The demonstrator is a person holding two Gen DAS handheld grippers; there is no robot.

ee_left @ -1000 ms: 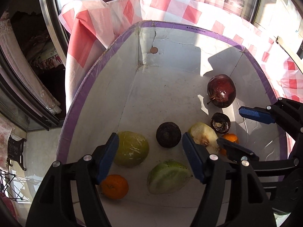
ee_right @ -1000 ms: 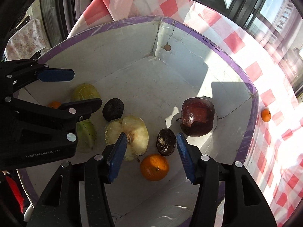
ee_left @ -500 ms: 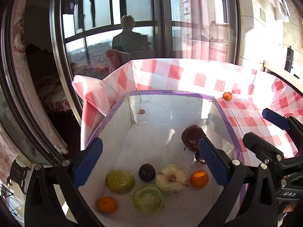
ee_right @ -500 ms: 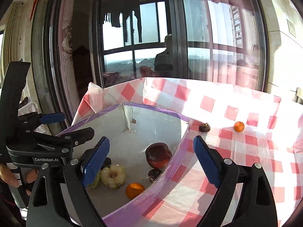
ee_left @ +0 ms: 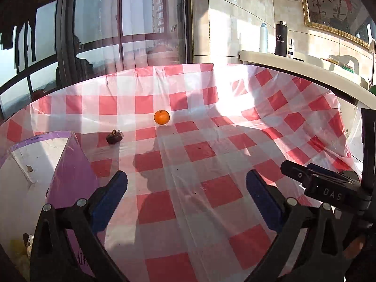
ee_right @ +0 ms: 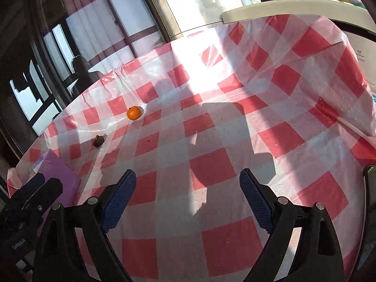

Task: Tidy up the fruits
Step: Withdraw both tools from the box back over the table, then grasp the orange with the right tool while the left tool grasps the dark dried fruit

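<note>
A small orange (ee_left: 161,117) lies on the red-and-white checked tablecloth (ee_left: 211,164), far ahead. A dark shrivelled fruit (ee_left: 114,137) lies left of it, near the purple-rimmed white box (ee_left: 44,155) at the left. Both fruits also show in the right wrist view: the orange (ee_right: 134,113) and the dark fruit (ee_right: 99,139). My left gripper (ee_left: 186,185) is open and empty above the cloth. My right gripper (ee_right: 188,183) is open and empty too. Most of the box's inside is hidden.
A counter (ee_left: 293,64) behind the table holds a black bottle (ee_left: 281,38) and a grey bottle (ee_left: 263,37). Dark windows (ee_left: 47,47) stand at the left. The cloth rises in folds at the right (ee_right: 329,58).
Both grippers have lifted out of the box and swung right, away from the fruits inside it. They now face the cloth with the two loose fruits. Both stayed open.
</note>
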